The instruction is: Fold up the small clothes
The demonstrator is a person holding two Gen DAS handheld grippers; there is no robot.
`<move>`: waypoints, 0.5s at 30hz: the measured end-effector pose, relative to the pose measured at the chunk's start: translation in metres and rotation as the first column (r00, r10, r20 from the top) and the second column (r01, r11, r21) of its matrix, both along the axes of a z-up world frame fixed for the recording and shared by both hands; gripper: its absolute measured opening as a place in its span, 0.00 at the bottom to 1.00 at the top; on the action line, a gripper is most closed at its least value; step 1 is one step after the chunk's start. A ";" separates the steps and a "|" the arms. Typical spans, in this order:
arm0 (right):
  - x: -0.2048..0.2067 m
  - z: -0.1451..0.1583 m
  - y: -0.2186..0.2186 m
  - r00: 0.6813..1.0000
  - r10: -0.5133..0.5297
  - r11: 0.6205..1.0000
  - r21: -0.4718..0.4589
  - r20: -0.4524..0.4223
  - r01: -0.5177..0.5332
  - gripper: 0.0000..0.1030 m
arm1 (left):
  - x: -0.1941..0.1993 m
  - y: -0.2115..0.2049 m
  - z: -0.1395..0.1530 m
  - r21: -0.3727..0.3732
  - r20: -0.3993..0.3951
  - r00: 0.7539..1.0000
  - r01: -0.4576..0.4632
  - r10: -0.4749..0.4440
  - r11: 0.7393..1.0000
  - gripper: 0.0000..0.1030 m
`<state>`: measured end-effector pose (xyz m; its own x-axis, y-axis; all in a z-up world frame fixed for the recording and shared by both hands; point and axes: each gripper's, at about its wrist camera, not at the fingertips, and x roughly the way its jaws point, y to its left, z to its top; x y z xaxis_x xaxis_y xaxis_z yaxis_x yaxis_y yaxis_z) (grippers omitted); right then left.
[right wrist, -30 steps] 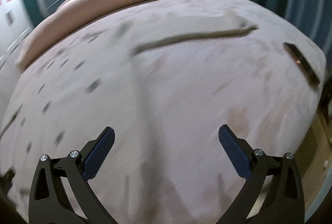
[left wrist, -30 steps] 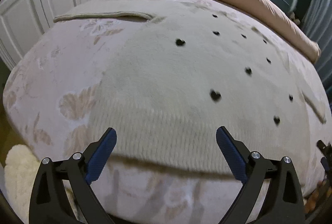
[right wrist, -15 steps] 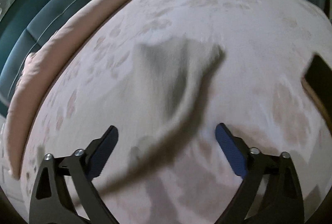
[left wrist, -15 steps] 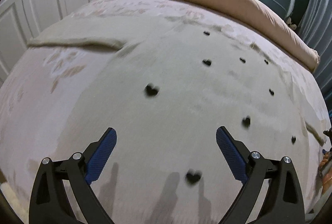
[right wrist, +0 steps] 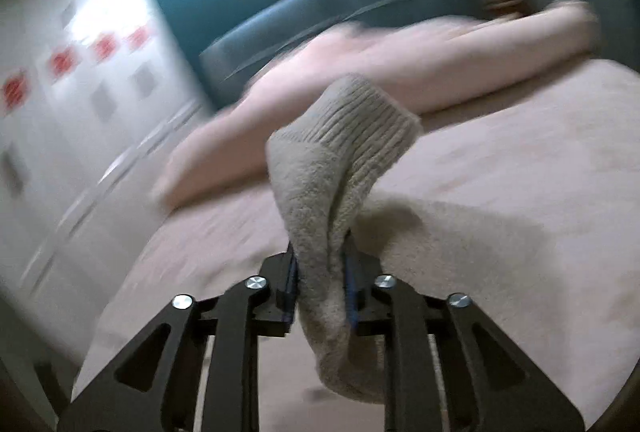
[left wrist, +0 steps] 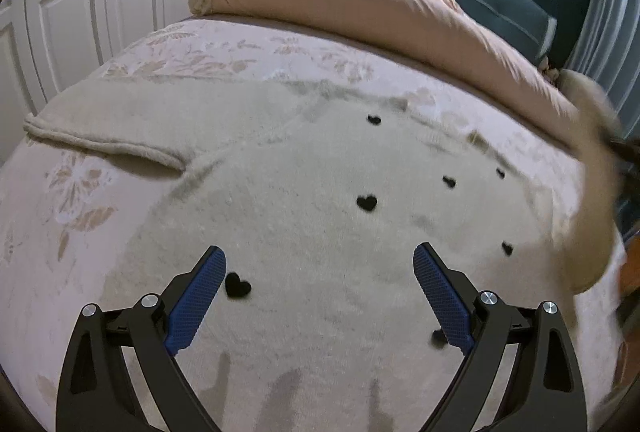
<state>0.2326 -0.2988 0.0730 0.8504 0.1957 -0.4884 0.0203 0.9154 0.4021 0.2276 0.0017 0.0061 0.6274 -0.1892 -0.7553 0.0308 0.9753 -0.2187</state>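
Cream sweater [left wrist: 304, 216], fuzzy knit dotted with small black hearts [left wrist: 367, 201], is lying spread flat on the bed [left wrist: 80, 216], filling the middle and lower part of the left wrist view. One sleeve [left wrist: 100, 144] is stretching out flat toward the left edge of the frame, its rolled edge casting a thin shadow on the floral bedspread. At the right edge of that view the other sleeve is lifting off the bed as a blurred cream band. In the right wrist view the same sleeve's ribbed cuff [right wrist: 360, 120] is standing up in the centre of the frame, folded over itself, with the fleecy sleeve fabric draping down below the fingers toward the bottom of the frame.

The right hand-held gripper [right wrist: 320, 272] is sitting clamped on the sleeve, its jaws having just been closing, the blue pads pressing the knit from both sides. Its view is tilted and smeared with motion blur, with the pink rolled duvet [right wrist: 440, 60] and the teal headboard [right wrist: 340, 12] slanting across the upper half.

The left hand-held gripper [left wrist: 320, 296] is hovering over the sweater's body at the bottom of its frame, angled downward, its blue pads [left wrist: 196, 306] standing wide apart with nothing between them but the fabric below. One black heart is lying just beside the left pad.
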 end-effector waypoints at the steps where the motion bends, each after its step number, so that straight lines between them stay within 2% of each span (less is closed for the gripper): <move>1: 0.012 -0.014 0.034 0.998 0.058 0.998 -0.034 -0.035 -0.059 0.31 | 0.002 0.003 0.000 -0.013 -0.008 1.000 -0.001 0.001 1.000 0.89; 2: 0.020 -0.030 0.064 0.992 0.096 0.992 -0.073 -0.077 -0.101 0.41 | 0.006 0.007 -0.001 -0.027 -0.021 1.000 0.001 -0.001 1.000 0.91; 4: 0.027 -0.067 0.110 0.978 0.132 0.979 -0.131 -0.160 -0.153 0.41 | 0.014 0.016 -0.007 -0.057 -0.059 0.998 0.012 -0.015 0.998 0.91; 6: 0.012 -0.083 0.120 0.975 0.115 0.985 -0.106 -0.188 -0.137 0.42 | 0.025 0.026 -0.015 -0.088 -0.100 0.995 0.019 -0.028 0.996 0.91; 7: 0.002 -0.085 0.114 0.977 0.110 0.989 -0.073 -0.185 -0.125 0.43 | 0.029 0.031 -0.017 -0.108 -0.108 0.994 0.023 -0.035 0.994 0.91; 9: -0.026 -0.086 0.085 0.984 0.062 0.998 -0.022 -0.169 -0.066 0.58 | 0.043 0.038 -0.022 -0.143 -0.117 0.992 0.018 -0.035 0.990 0.91; 12: -0.060 -0.083 0.044 0.983 -0.056 0.997 -0.065 -0.172 0.045 0.59 | 0.068 0.034 -0.027 -0.189 -0.104 0.993 0.036 -0.057 0.981 0.92; 15: -0.086 -0.089 0.000 0.968 -0.153 0.988 -0.061 -0.199 0.144 0.60 | 0.094 0.021 -0.045 -0.193 -0.159 0.986 0.019 -0.051 0.981 0.91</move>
